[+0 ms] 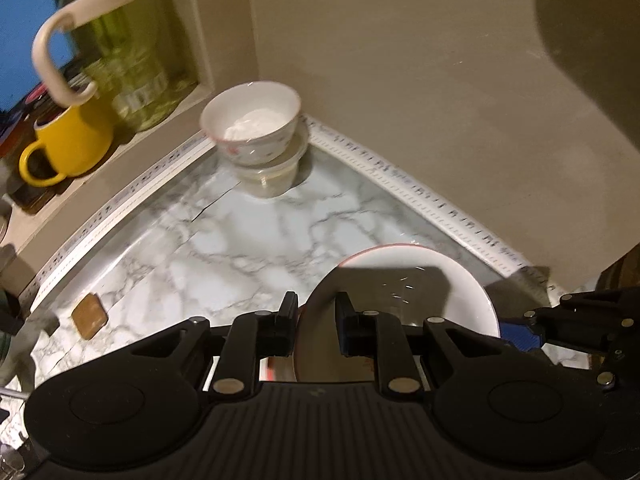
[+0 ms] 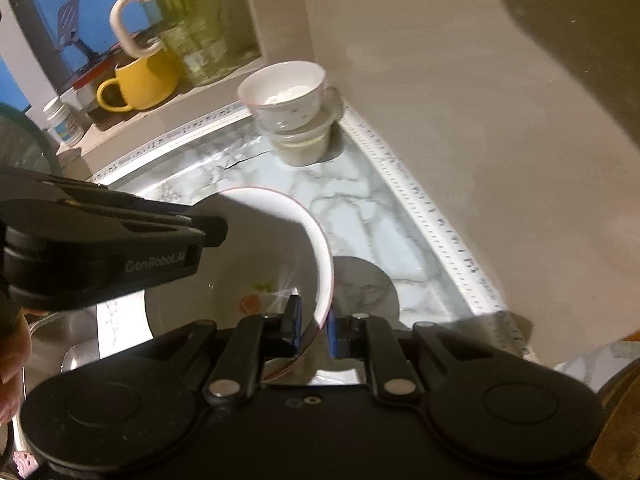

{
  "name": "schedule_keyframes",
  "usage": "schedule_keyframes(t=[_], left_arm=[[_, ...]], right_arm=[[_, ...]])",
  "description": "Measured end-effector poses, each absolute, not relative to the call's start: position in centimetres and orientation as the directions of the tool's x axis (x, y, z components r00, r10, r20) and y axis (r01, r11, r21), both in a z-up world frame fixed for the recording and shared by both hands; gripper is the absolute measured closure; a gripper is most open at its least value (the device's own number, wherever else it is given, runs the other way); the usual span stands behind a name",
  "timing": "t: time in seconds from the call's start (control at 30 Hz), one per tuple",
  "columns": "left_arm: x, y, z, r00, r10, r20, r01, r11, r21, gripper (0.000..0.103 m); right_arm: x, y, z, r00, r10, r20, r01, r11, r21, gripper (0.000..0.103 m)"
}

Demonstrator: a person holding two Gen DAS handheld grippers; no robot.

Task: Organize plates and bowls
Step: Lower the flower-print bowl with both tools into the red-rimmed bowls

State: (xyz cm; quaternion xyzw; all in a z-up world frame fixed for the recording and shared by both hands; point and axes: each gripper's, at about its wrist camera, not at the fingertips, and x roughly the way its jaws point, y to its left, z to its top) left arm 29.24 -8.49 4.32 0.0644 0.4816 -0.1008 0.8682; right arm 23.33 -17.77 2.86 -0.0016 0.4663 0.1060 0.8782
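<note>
Stacking is partly done: a small white floral bowl (image 1: pixel 251 120) sits on clear glass bowls (image 1: pixel 270 178) in the marble counter (image 1: pixel 224 248) corner. Left gripper (image 1: pixel 314 322) and right gripper (image 2: pixel 312 326), nearly closed, each pinch the rim of a large white red-edged bowl (image 2: pixel 256 256), held above the counter, mouth tilted leftward, not yet placed.

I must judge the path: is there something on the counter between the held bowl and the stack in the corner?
Nothing visible: bare marble counter lies between the bowl and the stack.
</note>
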Motion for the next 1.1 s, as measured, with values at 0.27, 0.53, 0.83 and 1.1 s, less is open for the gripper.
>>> schedule_keyframes(t=[0.27, 0.53, 0.83, 1.1], left_arm=[[29.2, -6.8, 1.9, 0.487, -0.091, -0.869, 0.213, 0.977, 0.017, 0.084], [29.2, -6.2, 0.5, 0.472, -0.083, -0.877, 0.206, 0.978, 0.018, 0.084], [29.4, -6.2, -0.2, 0.464, -0.073, -0.883, 0.210, 0.977, 0.029, 0.084], [29.5, -6.3, -0.7, 0.463, -0.070, -0.884, 0.215, 0.976, 0.036, 0.084]], right_arm=[[23.8, -15.6, 1.5, 0.518, 0.175, -0.837, -0.208, 0.975, 0.075, 0.090], [24.3, -14.9, 0.7, 0.496, 0.156, -0.854, -0.220, 0.974, 0.050, 0.090], [24.7, -14.1, 0.1, 0.486, 0.139, -0.863, -0.239, 0.971, 0.022, 0.090], [24.9, -13.8, -0.1, 0.484, 0.124, -0.866, -0.247, 0.969, 0.001, 0.090]])
